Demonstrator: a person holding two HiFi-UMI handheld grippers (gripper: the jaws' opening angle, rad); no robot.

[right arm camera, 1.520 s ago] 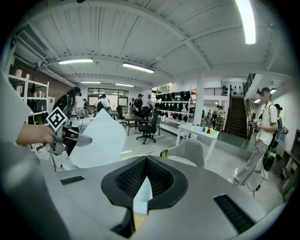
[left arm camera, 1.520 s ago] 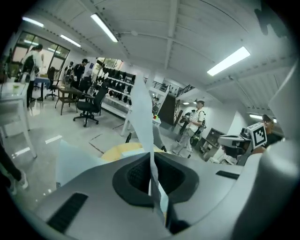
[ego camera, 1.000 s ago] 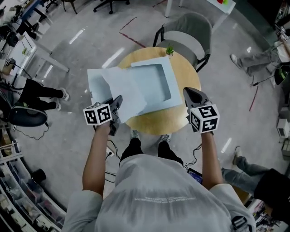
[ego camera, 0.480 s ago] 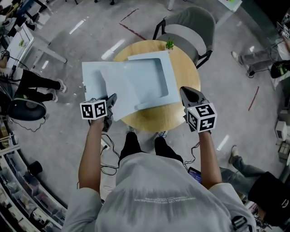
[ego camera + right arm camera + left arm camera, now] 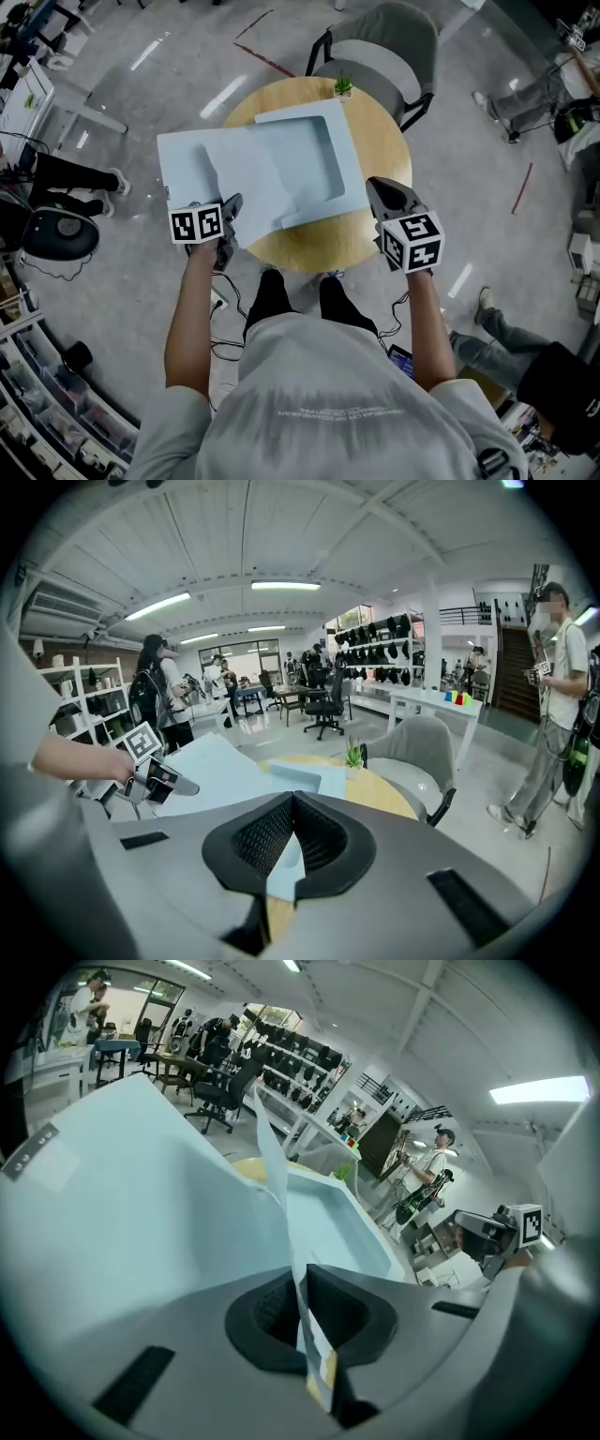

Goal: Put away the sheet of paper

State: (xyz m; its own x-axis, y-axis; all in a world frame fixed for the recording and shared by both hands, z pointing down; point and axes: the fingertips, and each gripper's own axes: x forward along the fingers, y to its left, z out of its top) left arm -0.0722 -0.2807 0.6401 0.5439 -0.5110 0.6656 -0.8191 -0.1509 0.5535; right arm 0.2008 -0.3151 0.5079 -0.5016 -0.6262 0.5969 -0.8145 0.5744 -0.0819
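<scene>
**A:** Left gripper view is showing the left gripper [image 5: 298, 1286] with its fingers pressing together on the edge of the sheet of paper [image 5: 248, 183]. The sheet is running edge-on up the middle of that frame, straight out from between the fingers.

**B:** And where is the sheet sitting overall?

**A:** Head view is placing it left of centre. It is rising at a slant above the open pale blue folder [image 5: 323, 155], which is lying on the round worktop [image 5: 384, 155] with its left flap hanging past the rim. The pinch is falling at the sheet's lower left corner, so nearly all of the paper is lying beyond the fingers, toward the top of the frame.

**B:** How is it going to handle?

**A:** I am judging it to be very light, thin and floppy. Held by one corner it is likely to sag, swing and crease easily, and a hard tug could tear it at the pinch. An edge is the only sensible place to hold it. A second hold on the opposite edge would keep it flat while it is being slid into the folder.

**B:** Is the right gripper [image 5: 292, 803] doing anything?

**A:** It is hovering near the folder's lower right corner with its fingers together, and I am seeing nothing pinched. A pale blue corner is showing through the gap behind the tips, apparently lying below them.
</scene>
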